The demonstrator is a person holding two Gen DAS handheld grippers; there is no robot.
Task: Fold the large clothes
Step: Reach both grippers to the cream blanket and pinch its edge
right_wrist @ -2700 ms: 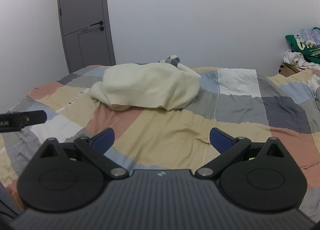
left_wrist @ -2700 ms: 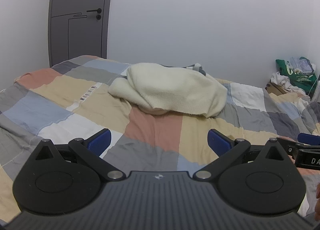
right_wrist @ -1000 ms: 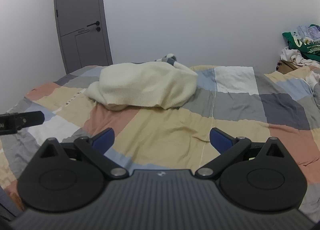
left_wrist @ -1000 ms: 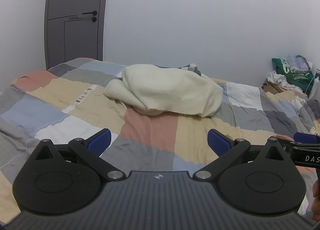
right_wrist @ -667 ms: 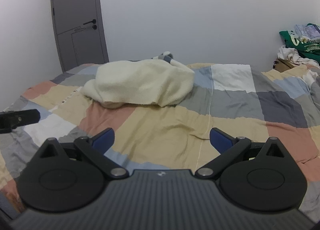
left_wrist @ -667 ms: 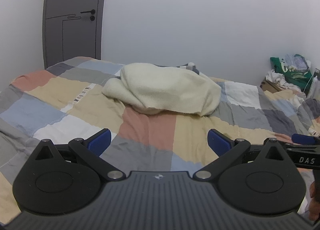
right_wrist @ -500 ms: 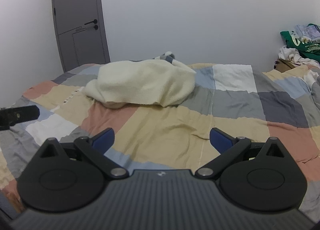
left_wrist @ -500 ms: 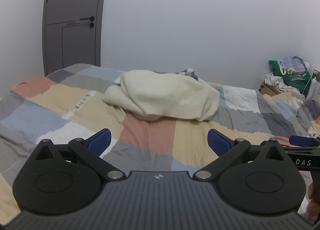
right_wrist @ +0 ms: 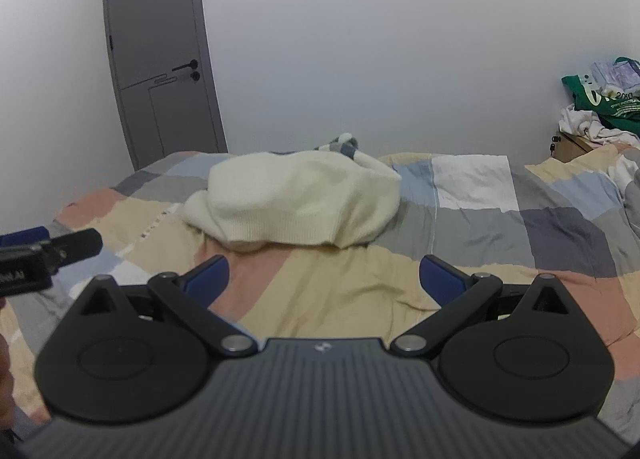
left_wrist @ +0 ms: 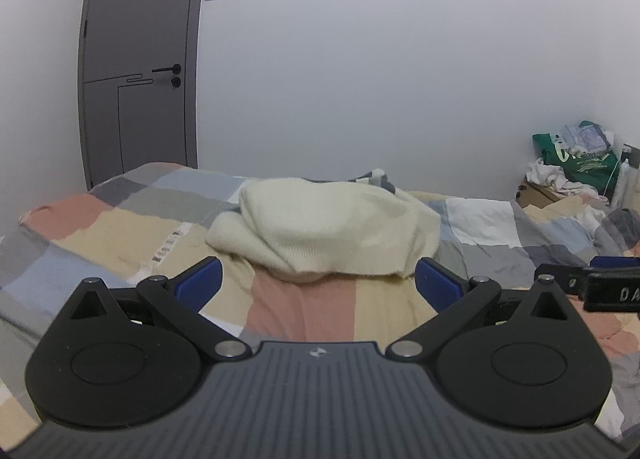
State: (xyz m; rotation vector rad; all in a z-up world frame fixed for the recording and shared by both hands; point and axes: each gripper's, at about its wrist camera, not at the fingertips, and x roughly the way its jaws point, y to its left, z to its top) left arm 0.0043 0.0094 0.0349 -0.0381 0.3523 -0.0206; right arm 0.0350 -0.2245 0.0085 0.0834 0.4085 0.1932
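Observation:
A cream knitted sweater [left_wrist: 332, 231] lies bunched in a heap on the far middle of the bed; it also shows in the right wrist view [right_wrist: 296, 203]. A grey-and-white striped bit of cloth [right_wrist: 344, 145] pokes out behind it. My left gripper [left_wrist: 318, 281] is open and empty, held above the bed short of the sweater. My right gripper [right_wrist: 324, 277] is open and empty, also short of the sweater. Each gripper's tip shows at the edge of the other's view.
The bed has a patchwork cover [left_wrist: 304, 307] of pink, beige, grey, blue and white squares. A grey door [left_wrist: 136, 71] stands at the back left. A cardboard box with a green bag and loose clothes [left_wrist: 568, 167] sits at the back right by the wall.
Both grippers have tilted upward and come a little nearer the sweater, which now sits lower in both views. Both stay open. The sweater has not moved.

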